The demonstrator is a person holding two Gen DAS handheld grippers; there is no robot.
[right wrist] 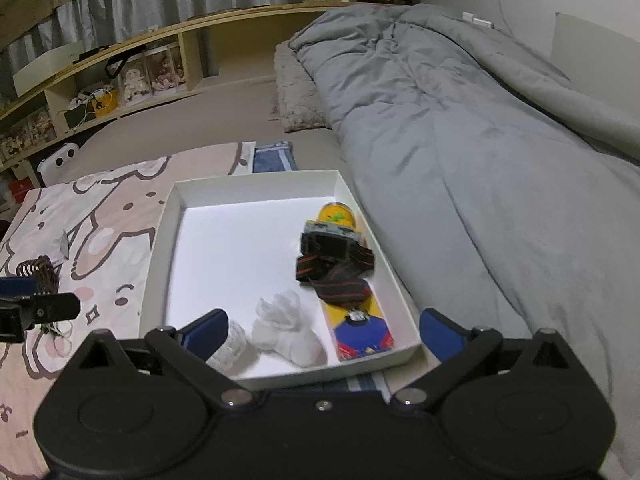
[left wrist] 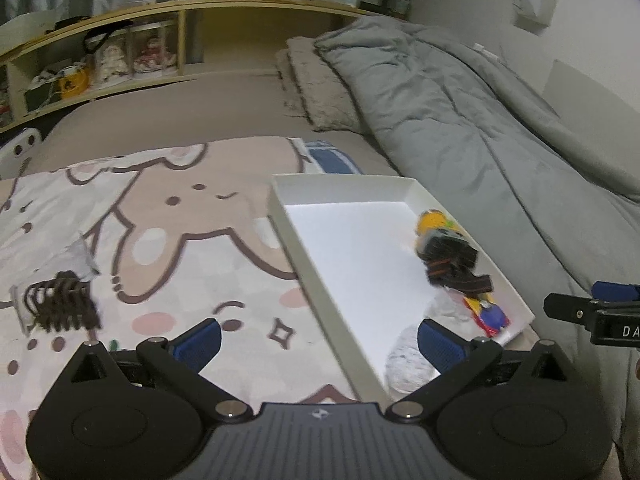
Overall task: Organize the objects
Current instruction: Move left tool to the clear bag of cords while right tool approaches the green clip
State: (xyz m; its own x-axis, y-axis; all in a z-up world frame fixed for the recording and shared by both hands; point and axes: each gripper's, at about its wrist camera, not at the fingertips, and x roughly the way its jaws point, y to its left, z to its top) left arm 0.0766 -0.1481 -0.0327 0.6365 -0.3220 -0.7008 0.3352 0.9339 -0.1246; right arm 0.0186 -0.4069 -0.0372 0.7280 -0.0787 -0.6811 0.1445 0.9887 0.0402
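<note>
A white tray (left wrist: 316, 268) (right wrist: 240, 248) lies on a cartoon-print blanket (left wrist: 180, 240). Along its right side lie a black headlamp with an orange-striped strap (left wrist: 448, 256) (right wrist: 336, 256) and a yellow and blue toy card (left wrist: 488, 314) (right wrist: 360, 328). White socks (right wrist: 288, 332) (left wrist: 408, 356) lie at its near end. A brown coiled hair piece on a white card (left wrist: 60, 304) (right wrist: 38, 272) sits on the blanket left of the tray. My left gripper (left wrist: 320, 340) is open and empty, straddling the tray's near left wall. My right gripper (right wrist: 324, 332) is open over the tray's near edge, its pads touching nothing.
A grey duvet (right wrist: 480, 160) covers the bed's right side, with a fuzzy pillow (right wrist: 296, 96) beyond. A wooden headboard shelf (left wrist: 160, 40) holds several small items. A blue cloth (right wrist: 272, 156) pokes out behind the tray. A crumpled grey scrap (left wrist: 82, 260) lies by the hair piece.
</note>
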